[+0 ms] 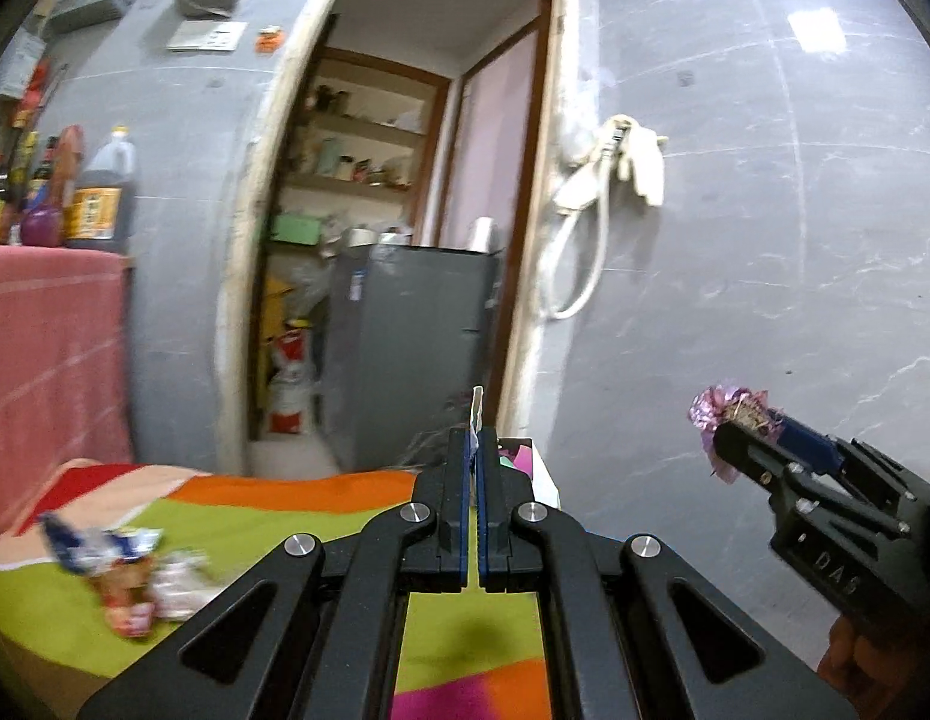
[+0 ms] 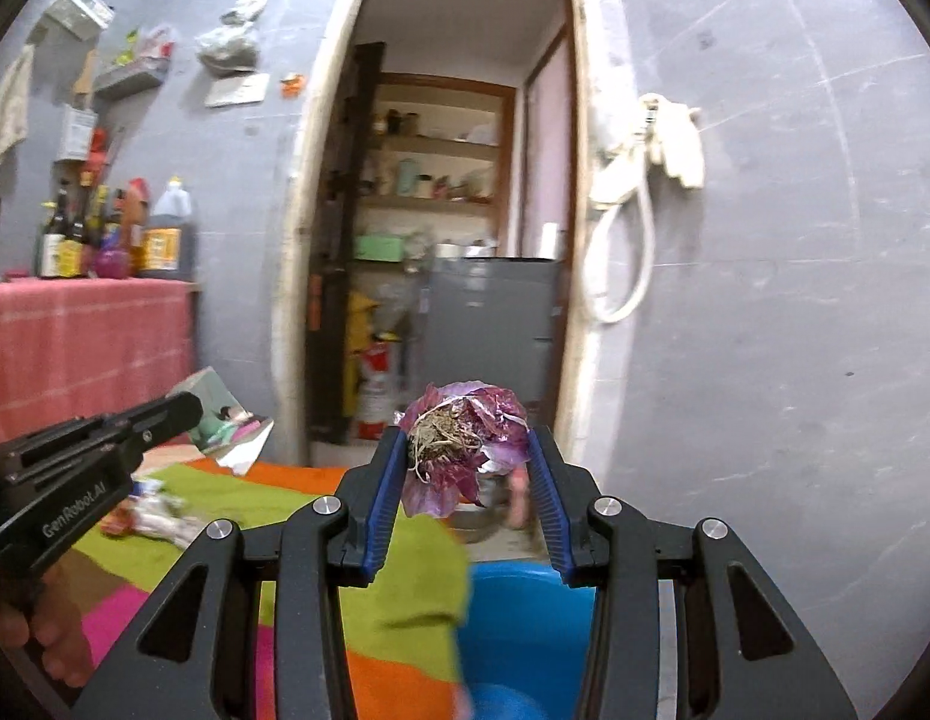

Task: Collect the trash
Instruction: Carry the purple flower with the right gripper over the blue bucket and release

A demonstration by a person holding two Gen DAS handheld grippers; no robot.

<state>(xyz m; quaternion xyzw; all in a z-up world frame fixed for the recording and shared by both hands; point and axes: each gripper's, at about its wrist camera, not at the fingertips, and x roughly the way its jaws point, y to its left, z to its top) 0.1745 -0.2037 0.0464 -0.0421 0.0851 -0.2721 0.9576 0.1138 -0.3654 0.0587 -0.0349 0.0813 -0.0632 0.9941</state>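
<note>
— Two grippers up. What's the right gripper [image 2: 465, 450] got?
— Purple onion scrap [image 2: 459, 450], roots showing, pinched between its blue pads, above the blue bin [image 2: 525, 630].
— And the left gripper [image 1: 477, 450]?
— Jaws nearly together on a thin white scrap [image 1: 477, 414] poking up past the tips.
— More rubbish?
— Crumpled wrappers [image 1: 123, 570] lie on the striped cloth [image 1: 285, 516], left of it.
</note>
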